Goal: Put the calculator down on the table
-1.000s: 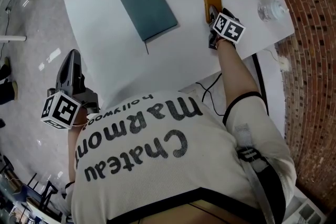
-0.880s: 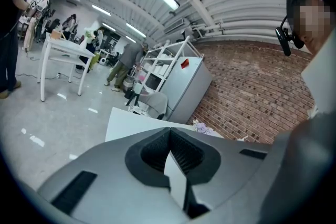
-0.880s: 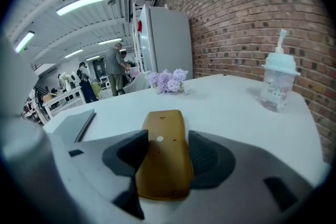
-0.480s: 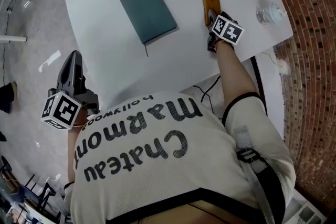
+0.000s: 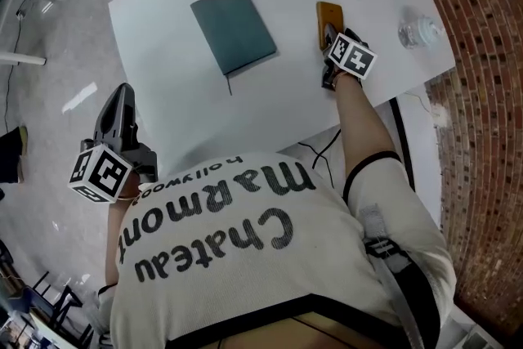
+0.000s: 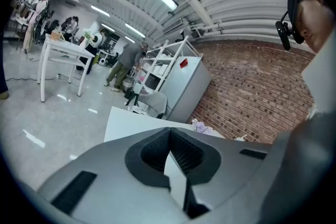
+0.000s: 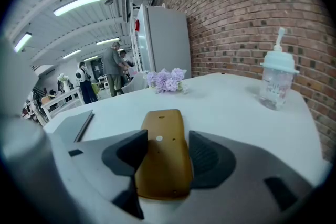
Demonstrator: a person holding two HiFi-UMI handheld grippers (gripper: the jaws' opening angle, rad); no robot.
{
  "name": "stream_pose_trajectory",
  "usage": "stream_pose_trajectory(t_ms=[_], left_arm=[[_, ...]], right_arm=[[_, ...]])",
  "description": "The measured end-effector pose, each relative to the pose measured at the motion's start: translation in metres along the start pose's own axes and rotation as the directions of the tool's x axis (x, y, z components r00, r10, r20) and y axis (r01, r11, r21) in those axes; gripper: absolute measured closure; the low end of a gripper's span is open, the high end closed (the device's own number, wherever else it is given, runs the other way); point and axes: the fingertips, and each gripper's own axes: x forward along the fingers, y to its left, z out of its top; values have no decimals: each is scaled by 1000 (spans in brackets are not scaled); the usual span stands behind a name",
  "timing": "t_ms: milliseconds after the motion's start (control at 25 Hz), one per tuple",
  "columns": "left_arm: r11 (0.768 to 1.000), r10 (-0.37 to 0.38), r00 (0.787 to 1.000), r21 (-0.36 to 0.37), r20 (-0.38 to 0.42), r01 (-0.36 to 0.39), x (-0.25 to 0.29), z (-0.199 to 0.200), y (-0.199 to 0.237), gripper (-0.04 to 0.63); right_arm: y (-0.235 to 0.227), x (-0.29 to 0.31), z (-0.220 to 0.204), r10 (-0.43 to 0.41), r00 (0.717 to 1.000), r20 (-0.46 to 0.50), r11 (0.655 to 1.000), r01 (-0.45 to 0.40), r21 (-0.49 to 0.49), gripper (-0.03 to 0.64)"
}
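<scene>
The mustard-brown calculator (image 5: pixel 329 15) (image 7: pixel 160 128), plain rounded back up, lies on the white table (image 5: pixel 180 86), long axis pointing away from the person. The right gripper (image 5: pixel 328 33) (image 7: pixel 163 153) pinches its near end. The left gripper (image 5: pixel 121 94) (image 6: pixel 169 140) is pressed together, empty, beside the table.

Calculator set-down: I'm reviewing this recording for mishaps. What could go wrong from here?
1. The flat mustard-yellow calculator is clamped in the right gripper; if it isn't resting flat on the white table, opening may let it drop or skid.
2. The clear plastic bottle stands near on the right; a sideways withdrawal could tip it.
</scene>
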Motion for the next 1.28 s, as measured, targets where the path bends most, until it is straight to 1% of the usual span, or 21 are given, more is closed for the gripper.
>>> stream_pose_trajectory(t_ms=[160,320,440,520,640,800,960,1080,1200,1280], left_arm=[[1000,24,1000,-10,-21,-24,-3,-16,6,595],[999,41,997,-27,-67,-43,-3,-41,7,595],[998,35,995,-44,-90,-39,5,-52,6,595],[999,21,995,-36,-101,-25,10,-55,1,595],[1000,0,993,-7,-116,0,15,-54,-9,595],[999,-27,993,17,-112,29,16,-40,-10,595],[999,-39,994,26,-98,42,10,-30,-7,595],[998,-56,994,15,-92,58,4,-30,-6,595],[997,-83,992,3,-93,83,-4,-28,-1,595],[994,-100,991,29,-90,103,-9,-23,-2,595]], right_arm=[[-2,-4,0,-24,1000,18,999,25,-25,365],[-3,-11,-4,-28,1000,10,999,28,-41,368],[0,-7,1,-16,1000,17,999,17,-34,370],[1,-3,2,-14,1000,22,1000,15,-25,368],[1,-2,1,-12,1000,15,1000,12,-10,364],[2,-3,2,7,1000,-2,1000,-7,17,364],[-2,-17,-6,-21,1000,-11,998,22,51,373],[-2,-39,-19,-32,999,-13,996,33,88,373],[11,-63,-38,-25,999,-30,991,29,133,374],[22,-78,-52,-19,998,-54,987,27,157,381]])
